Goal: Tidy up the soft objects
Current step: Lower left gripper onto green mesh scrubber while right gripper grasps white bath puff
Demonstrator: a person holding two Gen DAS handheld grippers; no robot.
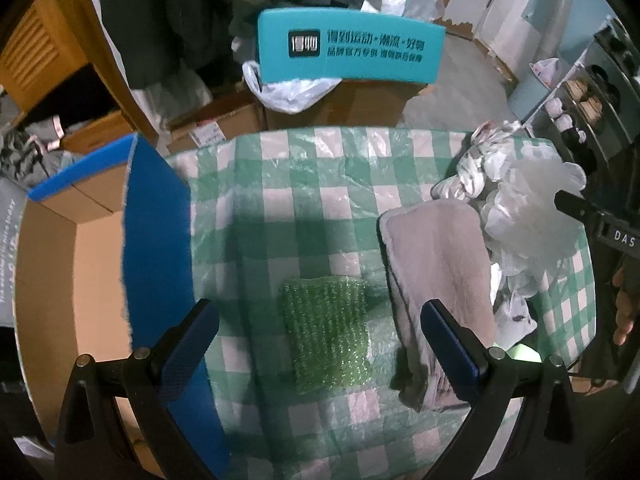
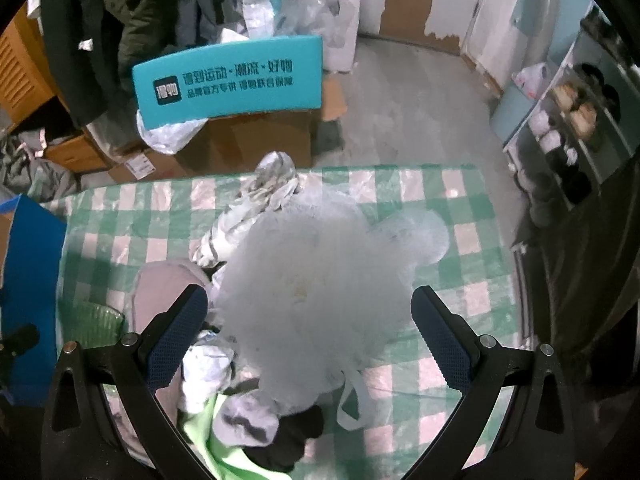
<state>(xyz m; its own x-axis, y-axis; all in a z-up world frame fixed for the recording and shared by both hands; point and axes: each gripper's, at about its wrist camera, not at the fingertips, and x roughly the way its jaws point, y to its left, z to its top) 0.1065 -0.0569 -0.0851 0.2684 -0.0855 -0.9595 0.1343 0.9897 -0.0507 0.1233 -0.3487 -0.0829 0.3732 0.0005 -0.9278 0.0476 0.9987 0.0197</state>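
Soft objects heaped on table; box beside.

"得物" on teal flap

Glossy plastic tablecloth (fluffy mesh pouf)

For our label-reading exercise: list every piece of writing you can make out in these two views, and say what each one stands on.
"得物": dark logo square on the teal box flap.
White slogan lines on that flap: too blurred to read reliably.
"DAS": black device, cut off at the frame edge.
Shipping label on a brown carton: illegible.
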